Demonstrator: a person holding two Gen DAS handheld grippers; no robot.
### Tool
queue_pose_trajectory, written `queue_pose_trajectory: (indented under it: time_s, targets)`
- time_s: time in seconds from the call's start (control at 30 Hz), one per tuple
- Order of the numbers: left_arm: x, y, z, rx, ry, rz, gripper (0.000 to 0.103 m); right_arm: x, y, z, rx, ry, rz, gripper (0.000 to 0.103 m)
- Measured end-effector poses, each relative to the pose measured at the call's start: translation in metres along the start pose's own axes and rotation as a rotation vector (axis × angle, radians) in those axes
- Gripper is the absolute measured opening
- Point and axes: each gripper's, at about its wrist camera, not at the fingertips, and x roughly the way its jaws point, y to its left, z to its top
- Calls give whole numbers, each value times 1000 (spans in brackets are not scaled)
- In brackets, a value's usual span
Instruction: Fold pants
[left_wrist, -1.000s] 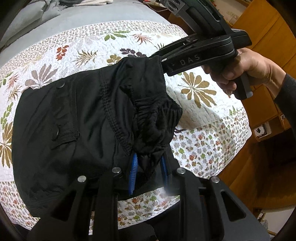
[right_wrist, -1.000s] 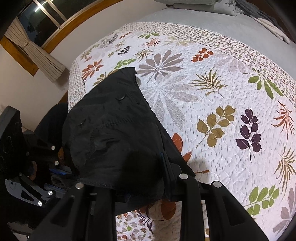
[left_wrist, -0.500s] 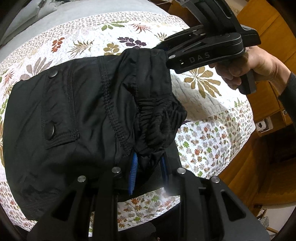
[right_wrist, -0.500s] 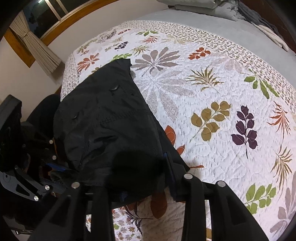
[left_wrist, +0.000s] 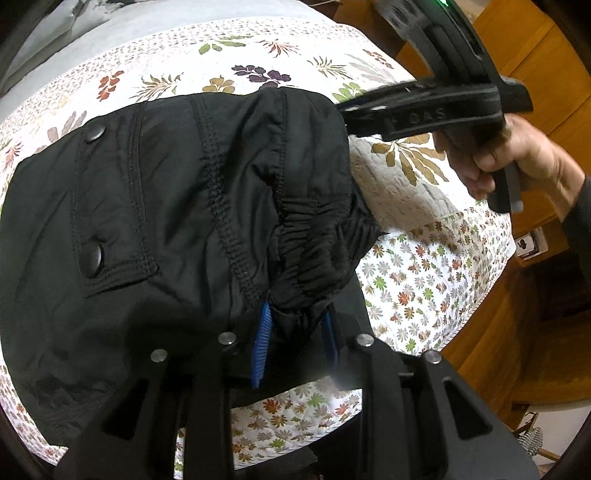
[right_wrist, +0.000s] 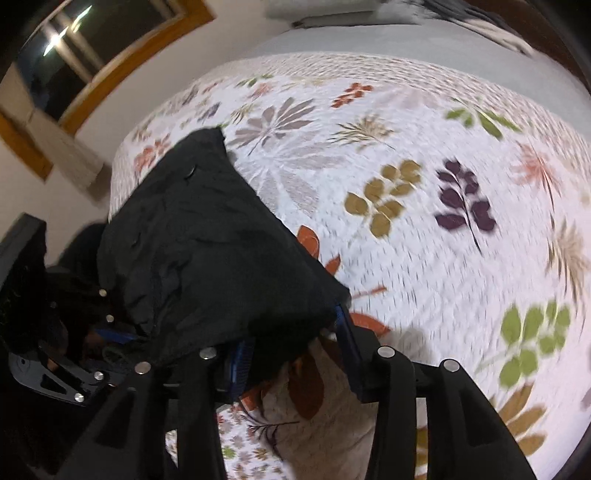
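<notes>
Black pants (left_wrist: 177, 221) on floral quilt (left_wrist: 413, 258), waistband between left gripper (left_wrist: 295, 328) opening pads at lower centre, hem between right gripper (right_wrist: 291, 347) opening, gapped fingers.

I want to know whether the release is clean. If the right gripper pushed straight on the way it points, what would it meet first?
Probably the black pants: the opening right gripper has their corner between its pads, the leaf-print white quilt beneath. Depth is unclear.
</notes>
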Motion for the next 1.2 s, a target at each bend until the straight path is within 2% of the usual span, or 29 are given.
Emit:
queue_pose_trajectory:
  time_s: [0.07,0.13,0.17,0.2,0.27,0.3,0.43,0.53,0.6,0.7,0.77,0.83,0.9,1.03,1.2]
  targets:
    - [-1,2,-1,-4,-5,-13,28,-7,-10,-11,100,-42,35,49]
    - [-2,3,-2,-8,-9,-41,33,-16,-22,-25,230,-86,64,53]
    - [-4,5,-2,-13,-13,-69,41,-20,-27,-30,289,-110,86,55]
    - [-7,7,-2,-27,-21,-116,60,-24,-32,-36,349,-141,107,57]
    - [-16,10,-3,-55,-40,-176,78,-38,-37,-50,467,-234,174,57]
    - [-22,10,-3,-55,-60,-176,82,-43,-35,-54,500,-280,206,57]
    - [-46,15,-7,-48,-130,-210,85,-59,-8,-54,525,-428,336,57]
    - [-64,30,-14,-85,-177,-237,86,-55,8,-39,512,-478,414,57]
    - [-75,49,-20,-134,-219,-249,87,-43,16,-27,505,-473,455,57]
    - [-82,84,-28,-228,-230,-255,87,-13,8,-21,577,-404,428,57]
    - [-81,104,-32,-281,-226,-226,87,4,-4,-28,637,-366,412,55]
    - [-73,129,-37,-348,-196,-210,88,14,-11,-37,689,-347,407,49]
    - [-70,145,-42,-394,-188,-222,88,9,-7,-42,711,-367,403,49]
    - [-75,158,-48,-437,-186,-271,89,-21,24,-59,718,-469,405,61]
    - [-98,168,-61,-473,-211,-309,90,-29,62,-99,753,-513,443,62]
